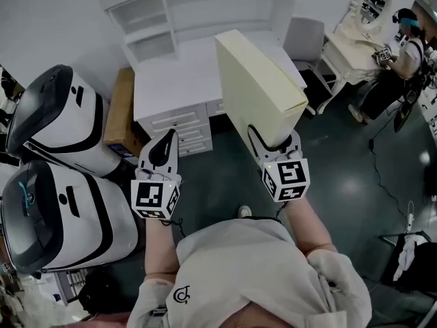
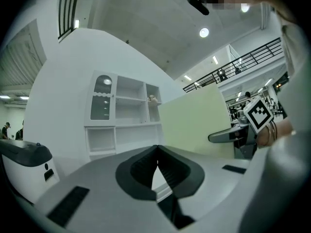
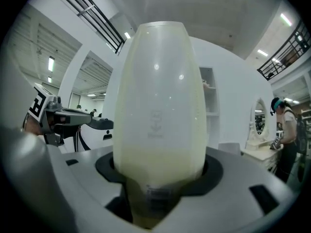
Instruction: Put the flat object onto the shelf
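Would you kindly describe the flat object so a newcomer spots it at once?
Start at the white desk under the shelves. In front of it, the right tool holds a pale yellow flat panel upright. It alone is yellowish among white furniture; the left tool is shut, empty.

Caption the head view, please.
Right gripper holds a cream flat box before the white shelf unit; left gripper shut.

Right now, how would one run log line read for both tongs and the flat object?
right tongs: shut on flat cream box | left tongs: shut, empty | shelf: ahead, box not on it
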`<state>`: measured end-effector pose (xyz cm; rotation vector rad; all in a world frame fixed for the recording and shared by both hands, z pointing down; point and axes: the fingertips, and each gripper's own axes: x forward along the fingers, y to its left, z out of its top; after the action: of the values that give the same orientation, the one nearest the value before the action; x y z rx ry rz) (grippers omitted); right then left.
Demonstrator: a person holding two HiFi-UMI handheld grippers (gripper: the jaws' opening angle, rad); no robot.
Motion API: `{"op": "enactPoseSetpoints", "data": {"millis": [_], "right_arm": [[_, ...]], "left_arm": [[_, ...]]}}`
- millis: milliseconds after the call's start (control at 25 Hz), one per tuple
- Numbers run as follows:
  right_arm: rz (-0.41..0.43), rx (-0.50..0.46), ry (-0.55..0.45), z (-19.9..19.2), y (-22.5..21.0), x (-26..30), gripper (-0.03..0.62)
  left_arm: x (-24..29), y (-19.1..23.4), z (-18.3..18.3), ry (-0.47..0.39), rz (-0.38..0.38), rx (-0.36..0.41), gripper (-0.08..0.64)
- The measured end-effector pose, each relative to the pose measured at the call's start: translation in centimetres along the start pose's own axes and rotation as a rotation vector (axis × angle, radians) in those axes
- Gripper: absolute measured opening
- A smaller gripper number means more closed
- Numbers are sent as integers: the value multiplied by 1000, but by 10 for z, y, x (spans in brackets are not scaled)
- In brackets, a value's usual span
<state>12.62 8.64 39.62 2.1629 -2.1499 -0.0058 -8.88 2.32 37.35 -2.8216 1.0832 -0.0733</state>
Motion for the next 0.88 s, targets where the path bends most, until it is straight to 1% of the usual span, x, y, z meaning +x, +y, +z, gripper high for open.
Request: {"op": "enactPoseSetpoints", "data": {"millis": [120, 240, 440, 560, 680, 880], "right_arm": [[28, 0, 5, -2, -37, 23, 276], [51, -21, 14, -3, -72, 42, 276], [72, -64, -5, 11, -108, 83, 275], [77, -92, -38, 25, -120, 109, 275], [73, -129, -75, 44, -126, 138, 275], [49, -230, -112, 76, -135, 193, 277]], "left_arm": [[39, -11, 0, 5, 25, -5, 12], [73, -24, 1, 10, 44, -11, 13], [111, -30, 5, 27, 55, -1, 12], [129, -21, 8, 27, 66, 12, 12], [150, -3, 10, 16, 76, 19, 13], [192, 29, 14, -3, 64, 18, 13]]}}
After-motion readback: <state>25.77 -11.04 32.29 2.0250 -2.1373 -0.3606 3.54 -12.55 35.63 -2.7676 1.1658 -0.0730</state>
